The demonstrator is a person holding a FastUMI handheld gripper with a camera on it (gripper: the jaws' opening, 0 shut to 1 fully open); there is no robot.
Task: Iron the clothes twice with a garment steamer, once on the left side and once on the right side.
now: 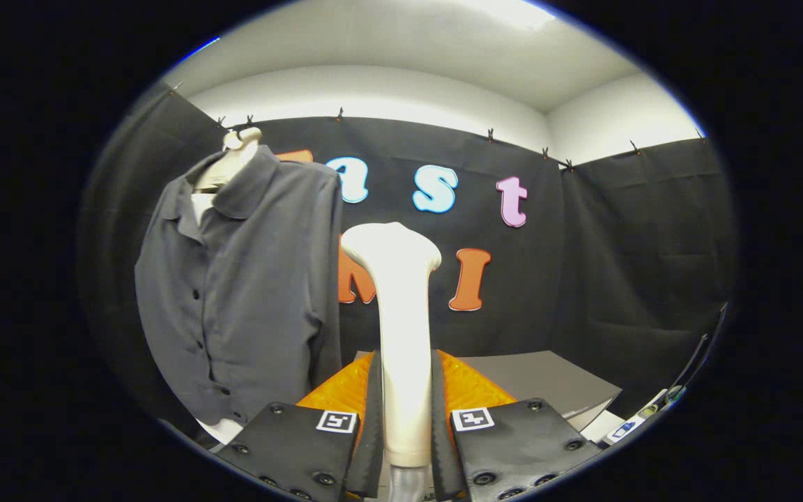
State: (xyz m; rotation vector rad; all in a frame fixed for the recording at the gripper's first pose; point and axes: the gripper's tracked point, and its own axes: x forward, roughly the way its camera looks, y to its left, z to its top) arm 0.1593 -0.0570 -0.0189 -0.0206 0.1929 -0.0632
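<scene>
My tongs (407, 408) sit nearest, pinching the garment steamer (401, 328) by its handle – both fingers (372, 418) press against the pale shaft from either side, and the clear hose end shows just below them. The steamer stands upright between the fingers, its flared head rising above them and facing away from me toward the black cloth wall (617, 265).

The clothes – a dark grey buttoned shirt (241, 293) – hang on a pale hanger form (231, 164) to the left of the steamer head and a little beyond it. As far as I can tell the head is apart from the fabric, not touching. A grey tabletop (548, 380) lies beyond my fingers to the right, with a few small items (642, 417) at its near edge that are too small to make out.

I judge I am carrying the steamer toward the shirt, with no pass visibly begun. To do this well I should keep my squeeze firm so the smooth handle does not twist, swing the head left until its face is square to the cloth, and start high near the collar on one side of the button line. Then one slow, even stroke downward, the head just brushing the fabric – and mind the hose does not drag my aim off.
</scene>
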